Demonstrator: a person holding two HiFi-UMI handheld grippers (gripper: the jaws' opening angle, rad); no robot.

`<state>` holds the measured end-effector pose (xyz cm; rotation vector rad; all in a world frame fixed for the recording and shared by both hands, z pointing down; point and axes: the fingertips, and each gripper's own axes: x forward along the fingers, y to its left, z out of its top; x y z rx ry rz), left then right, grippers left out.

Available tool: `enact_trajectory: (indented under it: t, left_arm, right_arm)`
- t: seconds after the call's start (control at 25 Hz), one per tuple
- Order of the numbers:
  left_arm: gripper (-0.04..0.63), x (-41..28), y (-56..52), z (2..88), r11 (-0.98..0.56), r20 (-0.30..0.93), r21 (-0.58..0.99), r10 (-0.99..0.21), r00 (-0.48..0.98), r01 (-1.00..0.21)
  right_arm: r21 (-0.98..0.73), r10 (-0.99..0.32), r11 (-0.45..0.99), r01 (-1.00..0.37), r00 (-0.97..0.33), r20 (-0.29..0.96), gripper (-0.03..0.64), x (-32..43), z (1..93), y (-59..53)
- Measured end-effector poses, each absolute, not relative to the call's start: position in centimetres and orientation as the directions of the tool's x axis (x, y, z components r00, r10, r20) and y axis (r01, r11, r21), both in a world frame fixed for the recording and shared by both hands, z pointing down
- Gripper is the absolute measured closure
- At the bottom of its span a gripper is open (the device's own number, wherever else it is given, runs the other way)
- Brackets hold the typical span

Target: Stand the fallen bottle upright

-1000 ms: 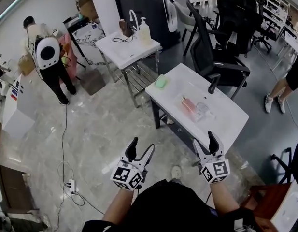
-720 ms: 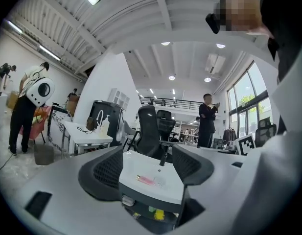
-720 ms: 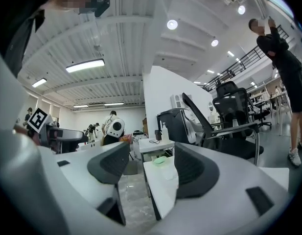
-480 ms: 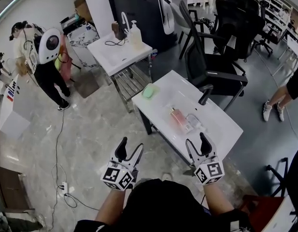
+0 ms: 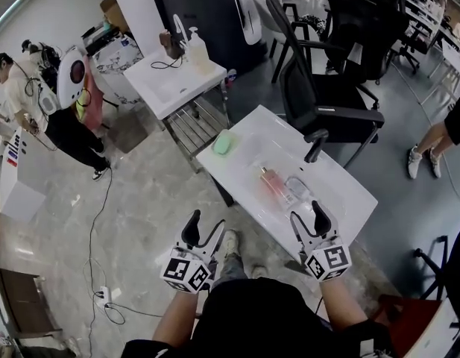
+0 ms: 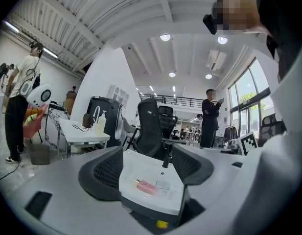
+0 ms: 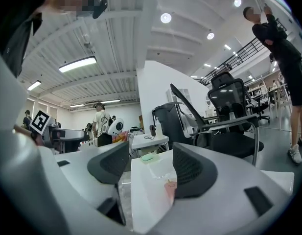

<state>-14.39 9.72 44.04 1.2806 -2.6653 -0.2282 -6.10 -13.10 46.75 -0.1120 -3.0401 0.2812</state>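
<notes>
The left gripper (image 5: 205, 226) and the right gripper (image 5: 309, 218) are both held out in front of the person, short of the near edge of the tabletop (image 5: 338, 192). Each has its jaws spread wide with nothing between them. Each gripper's own view shows only the distant tabletop through the gap.

The white tabletop runs diagonally ahead of the person. A black office chair (image 5: 326, 99) stands at its far side.

On the tabletop, nearer the right gripper than the left, the bottle (image 5: 274, 187) lies on its side. It is pink, with its small cap end pointing away towards the far left. A clear container (image 5: 299, 192) sits just beside it on the right, close enough that I cannot tell whether they touch. A pale green object (image 5: 224, 142) rests well apart, near the tabletop's left end.

The bottle looks small, stiff and smooth, and probably light. With a round body it is likely to roll or slide if nudged from one side.

The best hold would be across the body, a little towards the cap end. From there the bottle can be swung up onto its base, and the jaws should close squarely so it does not squirt out. The clear container alongside leaves little room for the jaw on that side and could be knocked.
</notes>
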Motion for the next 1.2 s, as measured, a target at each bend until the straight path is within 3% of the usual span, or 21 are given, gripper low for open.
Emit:
enact_trajectory:
  t: [0.72, 1.2]
  left_arm:
    - [0.278, -28.8, 5.0, 45.1, 0.523, 0.073, 0.239, -0.85, -0.522, -0.818]
    - [0.278, -35.2, 4.7, 46.7, 0.513, 0.11, 0.229, -0.858, -0.502, -0.827]
  right_arm:
    - [-0.168, 0.103, 0.983, 0.075, -0.981, 0.162, 0.333, -20.3, 47.8, -13.2]
    - [-0.084, 0.18, 0.984, 0.16, -0.896, 0.406, 0.336, -30.8, 58.4, -12.7]
